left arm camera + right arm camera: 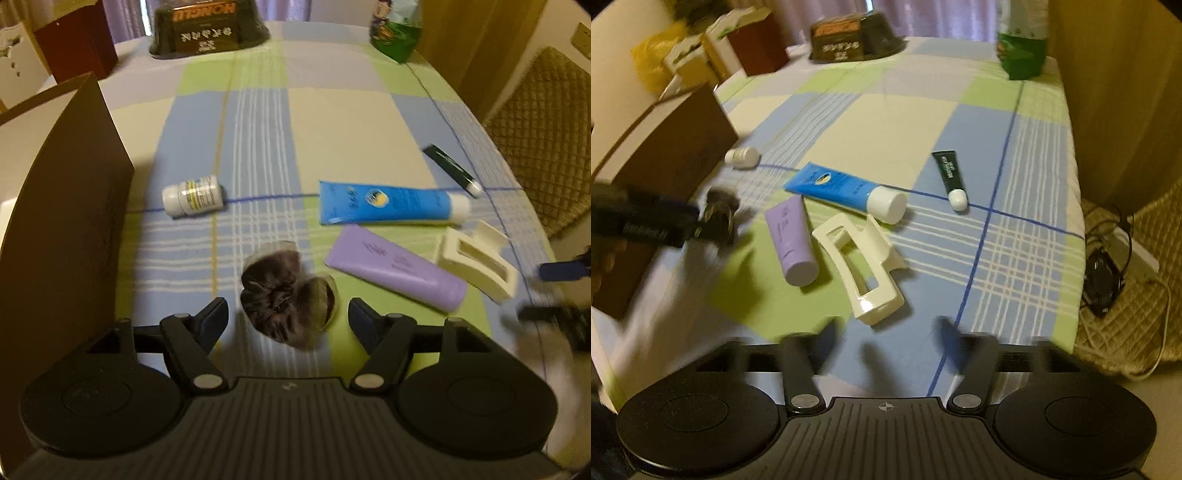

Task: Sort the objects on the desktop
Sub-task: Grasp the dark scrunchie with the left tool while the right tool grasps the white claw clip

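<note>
My left gripper (287, 315) is open, its fingers either side of a dark brown hair scrunchie (286, 297) lying on the checked tablecloth. Beyond it lie a white pill bottle (192, 194), a blue tube (391, 202), a lilac tube (397, 272), a cream hair claw clip (476, 264) and a small dark green tube (452, 169). My right gripper (886, 336) is open and blurred, just short of the cream claw clip (862, 264). The right wrist view also shows the lilac tube (792, 240), blue tube (846, 192), green tube (949, 177) and pill bottle (742, 157).
A brown open box (70, 192) stands at the left of the table. At the far edge sit a dark package (208, 29) and a green bag (397, 33). A quilted chair (543, 136) is on the right, past the table edge (1078, 229).
</note>
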